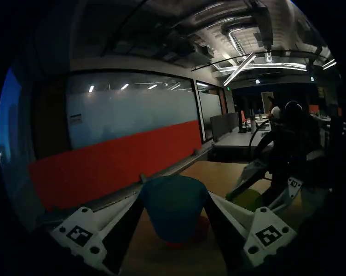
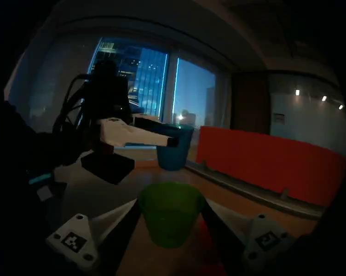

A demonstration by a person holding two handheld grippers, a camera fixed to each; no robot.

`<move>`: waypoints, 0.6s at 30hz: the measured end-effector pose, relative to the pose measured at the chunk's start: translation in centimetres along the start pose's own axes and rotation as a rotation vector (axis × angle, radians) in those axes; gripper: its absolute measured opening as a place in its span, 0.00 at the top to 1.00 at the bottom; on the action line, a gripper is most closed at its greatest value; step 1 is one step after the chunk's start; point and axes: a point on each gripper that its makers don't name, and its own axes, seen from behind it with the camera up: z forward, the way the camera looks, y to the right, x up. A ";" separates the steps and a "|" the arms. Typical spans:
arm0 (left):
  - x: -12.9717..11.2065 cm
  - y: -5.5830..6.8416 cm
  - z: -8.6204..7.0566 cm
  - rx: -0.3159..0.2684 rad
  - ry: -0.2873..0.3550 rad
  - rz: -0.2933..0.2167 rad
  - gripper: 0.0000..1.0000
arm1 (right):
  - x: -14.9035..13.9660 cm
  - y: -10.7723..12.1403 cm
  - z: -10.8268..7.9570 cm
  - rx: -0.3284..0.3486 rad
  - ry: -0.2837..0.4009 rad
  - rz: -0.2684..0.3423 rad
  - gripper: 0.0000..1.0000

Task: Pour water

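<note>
I have the left claw clamped on the blue cup, the right claw on the green cup. Tilting before the rims align would likely spill below the claw.

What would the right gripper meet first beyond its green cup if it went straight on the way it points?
Probably the blue cup, held in the left gripper, almost dead ahead past the green cup in the right gripper. Depth is unclear in this dim view, so it might pass below.

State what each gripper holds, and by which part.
Left gripper grips the blue cup by its side walls; right gripper grips the green cup the same way.
</note>
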 end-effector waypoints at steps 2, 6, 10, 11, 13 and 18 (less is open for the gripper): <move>-1.0 -0.1 -0.2 0.004 -0.012 -0.013 0.13 | 0.0 0.1 -0.1 -0.002 -0.001 0.006 0.00; -3.0 -0.3 -0.5 0.012 -0.035 -0.034 0.13 | -0.1 0.5 -0.2 -0.006 -0.004 0.019 0.00; -4.6 -0.2 -0.8 0.020 -0.052 -0.044 0.13 | -0.3 0.9 -0.3 -0.010 -0.008 0.028 0.00; -5.0 -0.1 -0.9 0.020 -0.056 -0.047 0.13 | -0.4 1.0 -0.3 -0.012 -0.009 0.029 0.00; -5.6 -0.1 -1.0 0.019 -0.062 -0.055 0.13 | -0.4 1.1 -0.4 -0.013 -0.013 0.030 0.00; -6.9 -0.3 -1.1 0.022 -0.076 -0.081 0.13 | -0.7 1.2 -0.5 -0.011 -0.024 0.030 0.00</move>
